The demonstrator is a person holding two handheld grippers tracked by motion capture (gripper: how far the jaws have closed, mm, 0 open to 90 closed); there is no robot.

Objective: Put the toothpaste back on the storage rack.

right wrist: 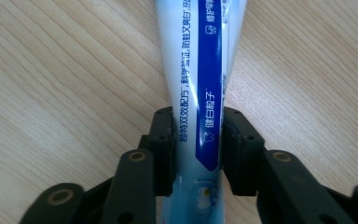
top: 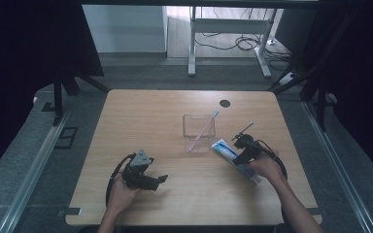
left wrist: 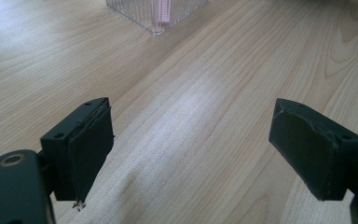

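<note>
Currently: right gripper (top: 240, 145) clamping toothpaste tube (top: 225, 150), lying on table (top: 141, 111) beside clear box (top: 198, 130).
Box is holding pink toothbrush (top: 204, 128), leaning; left gripper (top: 161, 180) is resting with jaws wide, holding nothing.

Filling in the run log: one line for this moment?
right gripper: shut on toothpaste tube, on table | left gripper: open, empty | toothbrush: in clear box

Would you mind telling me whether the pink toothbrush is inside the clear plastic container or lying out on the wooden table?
Inside: the pink toothbrush stands slanted in the clear plastic container, its head poking above the rim.
</note>
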